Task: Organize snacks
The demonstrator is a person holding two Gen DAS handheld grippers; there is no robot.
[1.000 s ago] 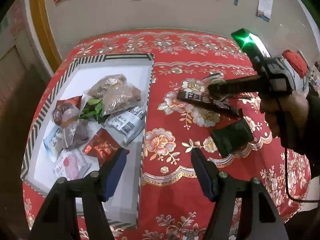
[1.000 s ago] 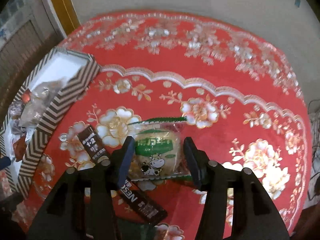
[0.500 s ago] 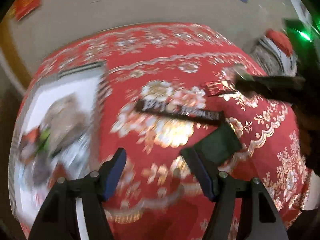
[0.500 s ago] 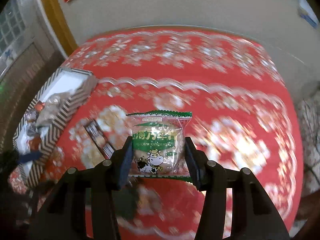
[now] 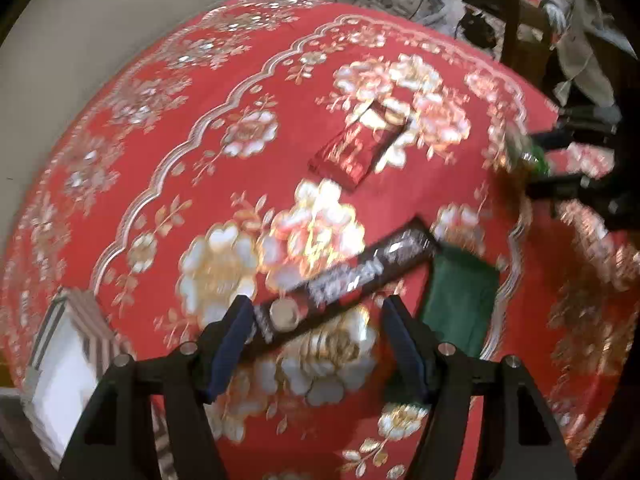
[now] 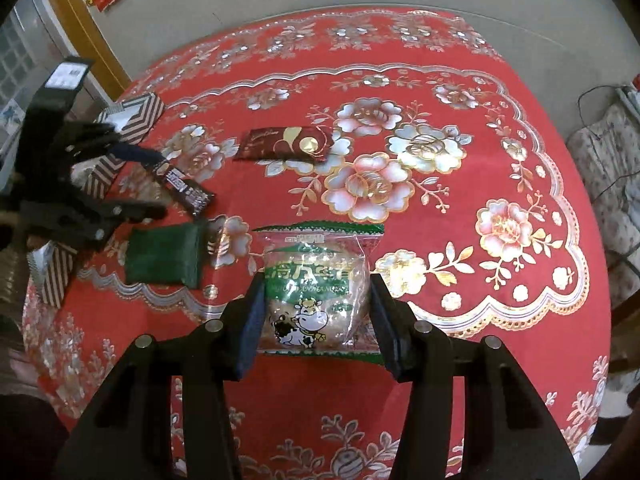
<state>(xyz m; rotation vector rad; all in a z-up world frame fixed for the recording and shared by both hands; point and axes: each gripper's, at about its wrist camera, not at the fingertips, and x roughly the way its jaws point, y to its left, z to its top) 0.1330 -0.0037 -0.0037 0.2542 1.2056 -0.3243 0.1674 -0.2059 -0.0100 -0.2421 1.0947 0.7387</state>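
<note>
Right gripper (image 6: 317, 320) clamps cow-print snack pack (image 6: 316, 288) for boxing; left gripper (image 5: 320, 344), jaws open, straddles dark bar (image 5: 348, 276) on desk (image 5: 160, 140).

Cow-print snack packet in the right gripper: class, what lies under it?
Under the cow-print packet, clamped in the right gripper, shows only the red flowered tablecloth. The patch straight beneath is covered, so nothing can be said of it. The green pouch lies apart.

We could read little. The clear snack packet (image 6: 316, 292) carried a green band with Chinese characters, small Latin letters too blurred to spell, and a cartoon cow. White lettering on the black bar (image 5: 344, 278) was illegible.
</note>
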